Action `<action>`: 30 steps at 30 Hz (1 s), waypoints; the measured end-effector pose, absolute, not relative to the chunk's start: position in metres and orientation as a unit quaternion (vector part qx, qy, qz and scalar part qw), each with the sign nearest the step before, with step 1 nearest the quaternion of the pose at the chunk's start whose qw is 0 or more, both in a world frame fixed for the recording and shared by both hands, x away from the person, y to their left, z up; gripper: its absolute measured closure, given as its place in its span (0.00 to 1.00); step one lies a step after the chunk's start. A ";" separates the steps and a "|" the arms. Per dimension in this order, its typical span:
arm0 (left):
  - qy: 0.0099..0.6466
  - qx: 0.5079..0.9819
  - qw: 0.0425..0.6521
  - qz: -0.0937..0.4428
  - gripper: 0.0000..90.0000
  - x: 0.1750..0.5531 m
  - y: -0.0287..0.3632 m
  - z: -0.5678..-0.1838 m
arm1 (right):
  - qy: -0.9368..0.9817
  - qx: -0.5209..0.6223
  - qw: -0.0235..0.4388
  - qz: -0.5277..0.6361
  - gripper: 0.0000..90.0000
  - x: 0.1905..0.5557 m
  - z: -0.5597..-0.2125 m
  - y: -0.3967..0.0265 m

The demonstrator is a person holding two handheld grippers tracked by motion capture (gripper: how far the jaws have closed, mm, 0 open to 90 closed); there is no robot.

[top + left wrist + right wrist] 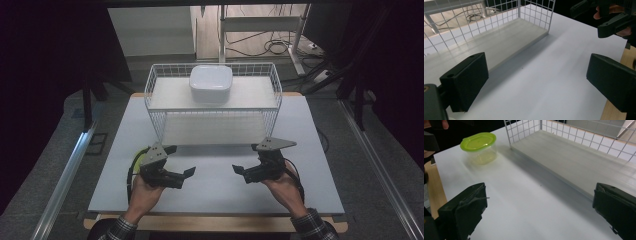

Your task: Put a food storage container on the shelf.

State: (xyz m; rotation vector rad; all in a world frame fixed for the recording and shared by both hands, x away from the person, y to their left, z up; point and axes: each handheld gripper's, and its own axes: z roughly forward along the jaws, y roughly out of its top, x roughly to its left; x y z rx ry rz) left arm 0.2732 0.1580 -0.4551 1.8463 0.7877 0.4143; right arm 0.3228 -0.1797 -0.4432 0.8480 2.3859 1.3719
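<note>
You have both grippers low over the white table (pixel 215 185), facing each other: the left gripper (pixel 184 172) and the right gripper (pixel 239 170) each stand with jaws wide apart and nothing between them. The green-lidded container (pixel 479 147) sits untouched on the table near your left gripper, just outside the wire rack (pixel 212 107), though the high view barely shows it behind your hand. A white box (pixel 210 83) already rests on the rack's upper shelf. As I read it, no grasp has begun; picking up and placing the container all remains.
</note>
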 end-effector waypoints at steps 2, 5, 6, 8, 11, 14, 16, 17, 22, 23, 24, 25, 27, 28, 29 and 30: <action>0.330 0.770 0.519 0.169 0.04 0.271 0.158 -0.460 | 0.821 0.294 0.134 0.471 0.00 0.320 -0.447 -0.181; 0.330 0.772 0.516 0.171 0.04 0.268 0.158 -0.469 | 0.821 0.296 0.137 0.469 0.00 0.314 -0.451 -0.184; 0.329 0.773 0.515 0.170 0.04 0.266 0.157 -0.472 | 0.821 0.296 0.139 0.468 0.00 0.313 -0.452 -0.185; 0.327 0.776 0.510 0.172 0.04 0.264 0.156 -0.477 | 0.821 0.298 0.140 0.466 0.00 0.310 -0.455 -0.187; 0.328 0.779 0.506 0.171 0.04 0.259 0.153 -0.486 | 0.824 0.301 0.140 0.460 0.00 0.307 -0.462 -0.190; 0.326 0.783 0.501 0.170 0.04 0.255 0.150 -0.492 | 0.826 0.304 0.139 0.454 0.00 0.304 -0.468 -0.192; 0.325 0.787 0.495 0.173 0.04 0.251 0.147 -0.495 | 0.827 0.306 0.137 0.451 0.00 0.302 -0.473 -0.193; 0.323 0.790 0.491 0.174 0.04 0.250 0.146 -0.497 | 0.828 0.306 0.138 0.449 0.00 0.301 -0.475 -0.193; 0.313 0.806 0.471 0.174 0.03 0.247 0.140 -0.506 | 0.836 0.302 0.140 0.437 0.00 0.297 -0.484 -0.194; 0.311 0.810 0.466 0.174 0.03 0.247 0.139 -0.508 | 0.836 0.303 0.139 0.435 0.00 0.297 -0.486 -0.195; 0.310 0.813 0.461 0.175 0.03 0.247 0.138 -0.509 | 0.837 0.305 0.138 0.433 0.00 0.296 -0.488 -0.196; 0.309 0.815 0.458 0.175 0.03 0.247 0.137 -0.510 | 0.838 0.306 0.137 0.431 0.00 0.296 -0.490 -0.197; 0.308 0.817 0.455 0.175 0.03 0.248 0.136 -0.512 | 0.840 0.309 0.132 0.427 0.00 0.296 -0.494 -0.199; 0.309 0.818 0.454 0.173 0.03 0.248 0.136 -0.512 | 0.841 0.311 0.130 0.423 0.00 0.296 -0.496 -0.199; 0.312 0.818 0.452 0.169 0.03 0.249 0.136 -0.513 | 0.843 0.311 0.129 0.420 0.00 0.297 -0.497 -0.200; 0.312 0.818 0.452 0.169 0.03 0.249 0.136 -0.513 | 0.843 0.311 0.129 0.420 0.00 0.297 -0.497 -0.200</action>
